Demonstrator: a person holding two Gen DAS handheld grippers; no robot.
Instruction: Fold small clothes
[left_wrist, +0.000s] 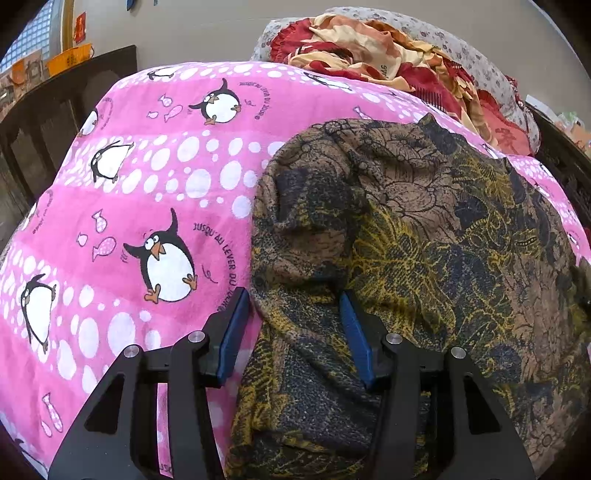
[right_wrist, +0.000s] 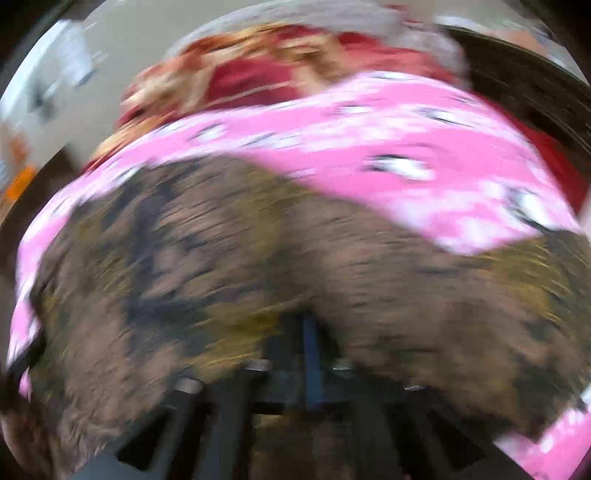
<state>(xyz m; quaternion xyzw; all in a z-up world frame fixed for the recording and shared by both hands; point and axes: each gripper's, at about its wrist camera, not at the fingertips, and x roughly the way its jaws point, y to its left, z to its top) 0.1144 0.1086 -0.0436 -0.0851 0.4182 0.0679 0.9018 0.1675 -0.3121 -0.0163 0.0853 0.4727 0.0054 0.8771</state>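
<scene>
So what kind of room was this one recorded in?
Probably a home bedroom: a pink penguin-print blanket covers what looks like a bed, more bedding is piled behind it, and dark wooden furniture stands alongside.

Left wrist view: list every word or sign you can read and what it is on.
"JUSQU'AU LEVER DU" on the pink sheet, curving beside a penguin; the last word is cut off by the tool.
Same phrase by the upper penguin: too small to read.
Red wall sign: unreadable.
Orange bag: unreadable.
Right wrist view: blurred, nothing readable.
</scene>
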